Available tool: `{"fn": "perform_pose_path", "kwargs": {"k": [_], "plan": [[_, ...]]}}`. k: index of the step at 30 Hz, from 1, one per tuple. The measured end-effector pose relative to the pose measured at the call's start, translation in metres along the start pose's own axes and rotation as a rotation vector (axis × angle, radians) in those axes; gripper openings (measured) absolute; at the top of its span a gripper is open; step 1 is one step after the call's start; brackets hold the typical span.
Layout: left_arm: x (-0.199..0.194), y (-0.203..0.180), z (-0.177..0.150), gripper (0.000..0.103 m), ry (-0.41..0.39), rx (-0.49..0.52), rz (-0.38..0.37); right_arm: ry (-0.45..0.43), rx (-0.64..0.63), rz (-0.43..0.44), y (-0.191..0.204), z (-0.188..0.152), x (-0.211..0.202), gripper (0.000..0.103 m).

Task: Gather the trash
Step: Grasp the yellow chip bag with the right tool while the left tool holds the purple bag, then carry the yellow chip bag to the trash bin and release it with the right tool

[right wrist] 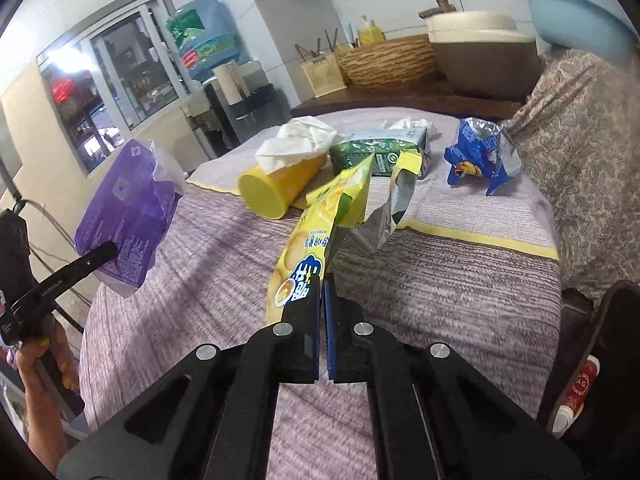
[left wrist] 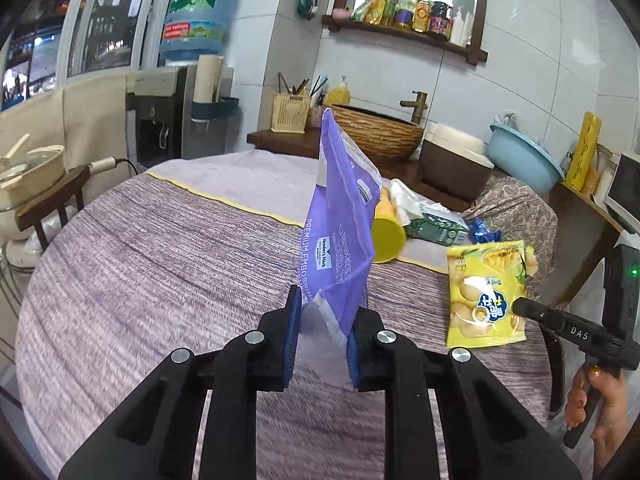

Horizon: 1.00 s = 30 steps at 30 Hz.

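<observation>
My left gripper (left wrist: 326,312) is shut on the lower edge of a purple plastic bag (left wrist: 340,216), which stands up off the striped tablecloth (left wrist: 160,264). The same purple bag (right wrist: 128,216) hangs at the left of the right wrist view, with the left gripper (right wrist: 108,250) on it. My right gripper (right wrist: 323,280) is shut on a yellow snack bag (right wrist: 316,232) with its torn silver top lifted over the table. In the left wrist view the yellow snack bag (left wrist: 488,292) is at the right with the right gripper (left wrist: 520,306) on it.
On the table's far side lie a tipped yellow cup (right wrist: 276,184) with white tissue (right wrist: 300,140), a green carton (right wrist: 376,152) and a crumpled blue wrapper (right wrist: 480,152). A paisley-covered chair (right wrist: 588,152) stands at the right. Behind are a woven basin (left wrist: 376,132), a water dispenser (left wrist: 164,120) and a blue bowl (left wrist: 524,156).
</observation>
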State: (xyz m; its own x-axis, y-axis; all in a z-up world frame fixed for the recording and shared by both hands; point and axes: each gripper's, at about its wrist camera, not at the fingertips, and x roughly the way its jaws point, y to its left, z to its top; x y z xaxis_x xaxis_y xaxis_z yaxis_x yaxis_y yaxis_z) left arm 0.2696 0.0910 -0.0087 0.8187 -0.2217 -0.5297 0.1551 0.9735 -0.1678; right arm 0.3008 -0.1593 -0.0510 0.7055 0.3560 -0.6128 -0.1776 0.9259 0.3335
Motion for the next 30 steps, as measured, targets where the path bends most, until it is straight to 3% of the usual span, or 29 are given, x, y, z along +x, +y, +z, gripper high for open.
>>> {"fn": "perform_pose_path", "kwargs": {"k": [5, 9, 18, 21, 22, 23, 25, 30], "plan": [[-0.026, -0.033, -0.018, 0.020, -0.039, 0.013, 0.014, -0.039, -0.026, 0.003, 0.013, -0.016, -0.031, 0.003], [-0.033, -0.056, -0.028, 0.020, -0.033, 0.017, -0.033, -0.075, -0.028, -0.012, 0.012, -0.030, -0.061, 0.003], [-0.033, -0.119, -0.040, 0.020, -0.034, 0.056, -0.160, -0.124, 0.022, -0.127, -0.028, -0.054, -0.117, 0.003], [-0.034, -0.129, -0.040, 0.020, -0.039, 0.071, -0.166, -0.119, 0.078, -0.143, -0.048, -0.061, -0.122, 0.004], [-0.036, -0.130, -0.040, 0.020, -0.045, 0.072, -0.167, -0.116, 0.095, -0.146, -0.052, -0.061, -0.120, 0.012], [-0.037, -0.130, -0.039, 0.020, -0.047, 0.070, -0.170, -0.107, 0.107, -0.138, -0.056, -0.060, -0.117, 0.034], [-0.038, -0.130, -0.038, 0.020, -0.046, 0.063, -0.173, -0.091, 0.129, -0.130, -0.065, -0.060, -0.106, 0.061], [-0.040, -0.122, -0.042, 0.020, -0.043, 0.050, -0.148, -0.039, 0.071, -0.209, -0.063, -0.066, -0.077, 0.061]]}}
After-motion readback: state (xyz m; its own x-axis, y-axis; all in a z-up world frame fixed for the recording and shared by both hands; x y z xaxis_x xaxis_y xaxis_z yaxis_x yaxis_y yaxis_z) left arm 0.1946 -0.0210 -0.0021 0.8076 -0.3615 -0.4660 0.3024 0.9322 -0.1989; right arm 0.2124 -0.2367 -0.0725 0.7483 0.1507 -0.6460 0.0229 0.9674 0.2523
